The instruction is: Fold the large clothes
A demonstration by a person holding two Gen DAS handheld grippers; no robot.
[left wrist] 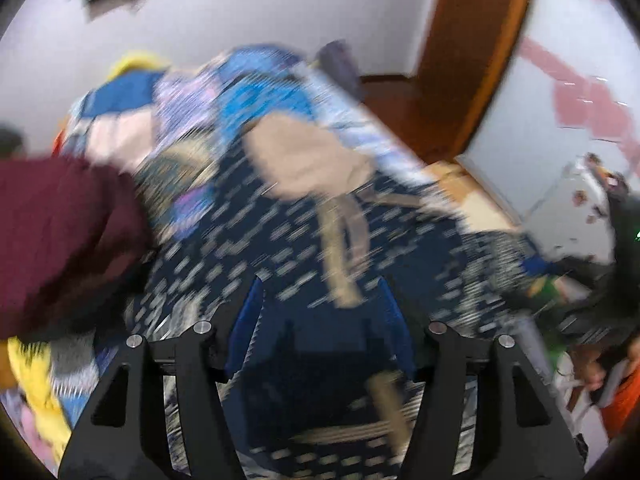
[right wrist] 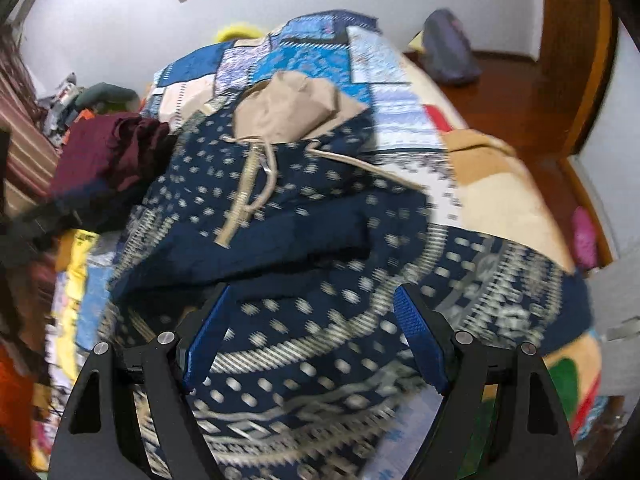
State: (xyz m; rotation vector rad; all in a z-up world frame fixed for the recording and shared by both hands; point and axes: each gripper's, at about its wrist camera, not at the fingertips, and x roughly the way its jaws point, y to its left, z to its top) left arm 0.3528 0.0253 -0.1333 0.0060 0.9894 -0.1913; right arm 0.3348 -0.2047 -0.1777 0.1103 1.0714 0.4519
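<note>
A large navy garment (right wrist: 320, 220) with a pale dotted and banded print lies spread on a bed. Its beige hood (right wrist: 288, 108) and drawstrings point to the far end. My right gripper (right wrist: 313, 290) stands open just above the garment's near patterned hem, nothing between its blue pads. The left wrist view is blurred. It shows the same garment (left wrist: 280, 248) and hood (left wrist: 296, 156), with my left gripper (left wrist: 321, 284) over the navy cloth. Its jaws stand apart and no cloth is pinched between them.
A patchwork quilt (right wrist: 392, 80) covers the bed. A maroon cloth (right wrist: 112, 148) lies bunched at the garment's left, large in the left wrist view (left wrist: 60, 240). On the wooden floor (right wrist: 512, 92) to the right are a grey bag (right wrist: 452, 48) and a pink slipper (right wrist: 584, 236).
</note>
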